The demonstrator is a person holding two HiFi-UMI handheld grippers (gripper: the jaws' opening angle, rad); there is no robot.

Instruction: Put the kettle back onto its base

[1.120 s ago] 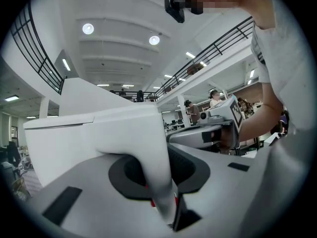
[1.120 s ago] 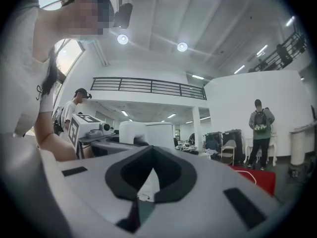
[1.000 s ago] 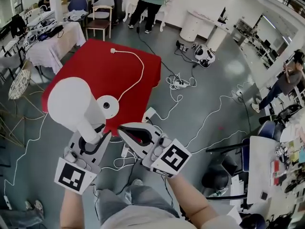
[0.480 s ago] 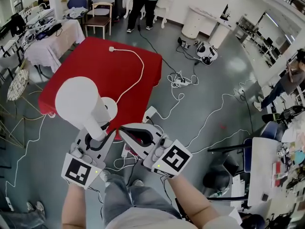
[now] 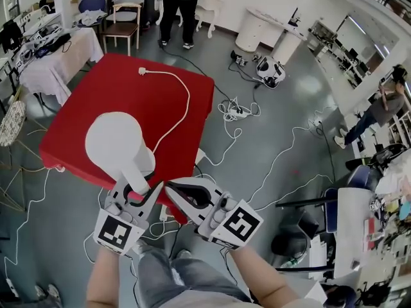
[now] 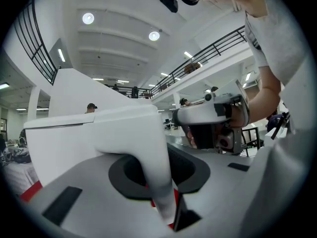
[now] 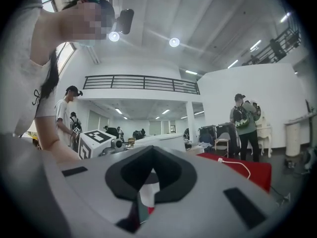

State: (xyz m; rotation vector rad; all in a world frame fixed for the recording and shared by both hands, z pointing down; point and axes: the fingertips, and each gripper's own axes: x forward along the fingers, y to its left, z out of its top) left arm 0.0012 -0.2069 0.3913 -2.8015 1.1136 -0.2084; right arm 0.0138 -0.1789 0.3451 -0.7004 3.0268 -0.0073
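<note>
- Gripping the handle of the white kettle point(image 5: 115, 140), the left gripper point(image 5: 136, 186) has its jaws closed on it from both sides; the handle is a thick white bar that runs down between the grey jaws.
- The kettle has a broad, round, plain white body. It is just ahead of the left gripper, over the near part of the table point(image 5: 96, 95).
- The base point(image 5: 149, 156) shows only as a white edge at the right side of the kettle, ahead of the right gripper point(image 5: 176, 190). I cannot tell if the kettle touches it.
- The right gripper is just to the right of the left one. Its jaws are together and nothing is between them.
- The table has a red cloth and stands on a grey floor in a big white hall with a balcony rail above.
- A white cord point(image 5: 186, 101) runs from the base across the cloth to a plug point(image 5: 142, 71) far ahead of both grippers.
- Loose white cables point(image 5: 237, 111) lie on the floor to the right of the table.
- Beyond the table a person point(image 5: 174, 5) stands next to a chair point(image 5: 122, 27).
</note>
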